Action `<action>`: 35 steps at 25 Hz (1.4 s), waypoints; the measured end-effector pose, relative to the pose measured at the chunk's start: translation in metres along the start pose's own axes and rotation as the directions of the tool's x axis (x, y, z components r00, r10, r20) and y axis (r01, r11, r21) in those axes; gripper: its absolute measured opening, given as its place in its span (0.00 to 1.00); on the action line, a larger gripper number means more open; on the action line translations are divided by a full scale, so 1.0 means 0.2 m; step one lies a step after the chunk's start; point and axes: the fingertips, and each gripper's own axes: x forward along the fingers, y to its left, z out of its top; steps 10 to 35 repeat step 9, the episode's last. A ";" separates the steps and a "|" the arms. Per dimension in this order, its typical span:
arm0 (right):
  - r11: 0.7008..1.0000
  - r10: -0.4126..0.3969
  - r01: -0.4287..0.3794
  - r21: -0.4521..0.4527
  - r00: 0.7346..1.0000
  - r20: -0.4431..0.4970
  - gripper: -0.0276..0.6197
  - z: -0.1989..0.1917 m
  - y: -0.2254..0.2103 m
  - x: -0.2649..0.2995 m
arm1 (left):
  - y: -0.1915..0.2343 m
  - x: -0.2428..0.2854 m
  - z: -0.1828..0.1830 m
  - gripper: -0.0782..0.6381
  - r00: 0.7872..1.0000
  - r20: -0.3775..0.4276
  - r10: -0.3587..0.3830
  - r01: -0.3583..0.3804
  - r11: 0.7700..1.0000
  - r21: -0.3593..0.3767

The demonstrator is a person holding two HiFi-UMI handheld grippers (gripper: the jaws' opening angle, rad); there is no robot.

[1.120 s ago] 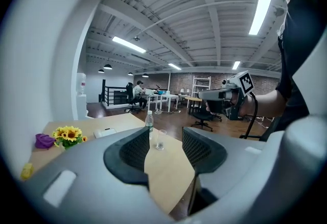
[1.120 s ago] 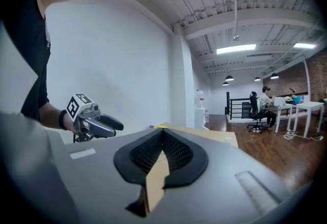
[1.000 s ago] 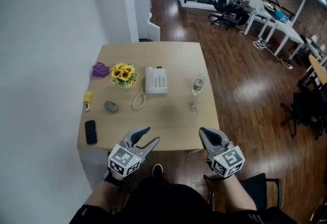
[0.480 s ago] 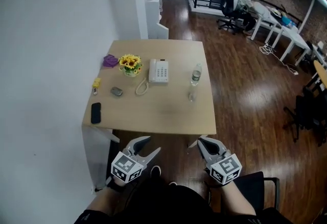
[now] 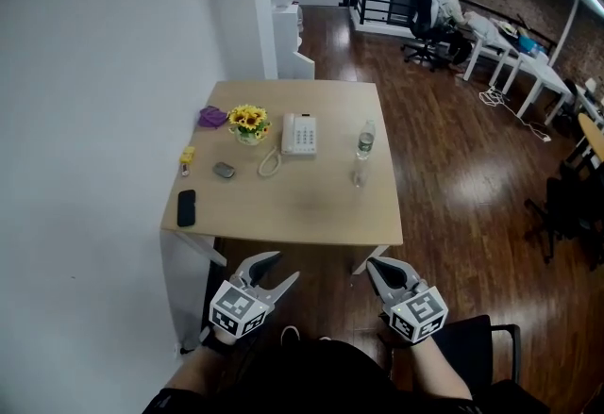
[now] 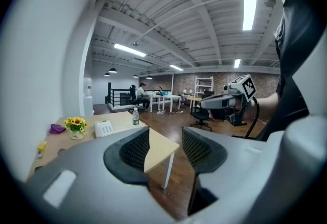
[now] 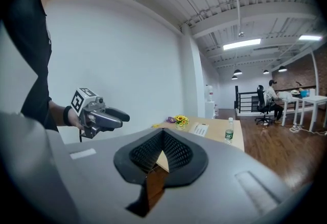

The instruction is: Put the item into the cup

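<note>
**Both grippers empty, short of the table – cup by the right edge**

Left gripper (image 5: 281, 267): jaws wide apart, nothing between them. Its own view shows only the near-right corner of the table (image 5: 302, 219) and the floor (image 5: 453, 186) through the gap.

Right gripper (image 5: 375, 265): jaws closed pad to pad, nothing held. Only a sliver of table corner shows under the tips in its view.

Both are held side by side over the dark wood floor, off the near edge of the table and well apart from it, touching nothing. Both point toward the table.

On the table:
- cup (image 5: 357, 178) – small and clear, upright as far as I can tell, near the right edge about midway along it. Too small to see whether anything is inside.
- water bottle (image 5: 366, 140) – upright, just beyond the cup on the far side, same edge.
- desk telephone (image 5: 300, 134) – middle of the far half, cord curling toward the near-left.
- sunflowers (image 5: 248, 123) in a small pot, just left of the telephone.
- purple cloth (image 5: 211, 116) – far-left corner.
- yellow item (image 5: 188, 156) – at the left edge.
- grey item (image 5: 224, 170) – just right of the yellow one, near the cord's end.
- black phone (image 5: 187, 207) – flat, by the near-left corner.

Which of the small things is the task's item I can't tell; all lie well apart from the cup.
</note>
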 end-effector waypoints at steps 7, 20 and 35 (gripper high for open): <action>1.000 -0.013 0.013 -0.026 1.000 0.001 0.05 0.02 0.06 0.03 | 0.02 -0.06 -0.03 0.38 1.000 0.001 -0.006 0.006 1.000 0.002; 0.999 -0.015 0.015 -0.036 1.000 -0.003 0.05 0.03 0.08 0.03 | 0.03 -0.07 -0.02 0.38 1.000 0.006 -0.005 0.005 1.000 0.001; 0.999 -0.015 0.015 -0.036 1.000 -0.003 0.05 0.03 0.08 0.03 | 0.03 -0.07 -0.02 0.38 1.000 0.006 -0.005 0.005 1.000 0.001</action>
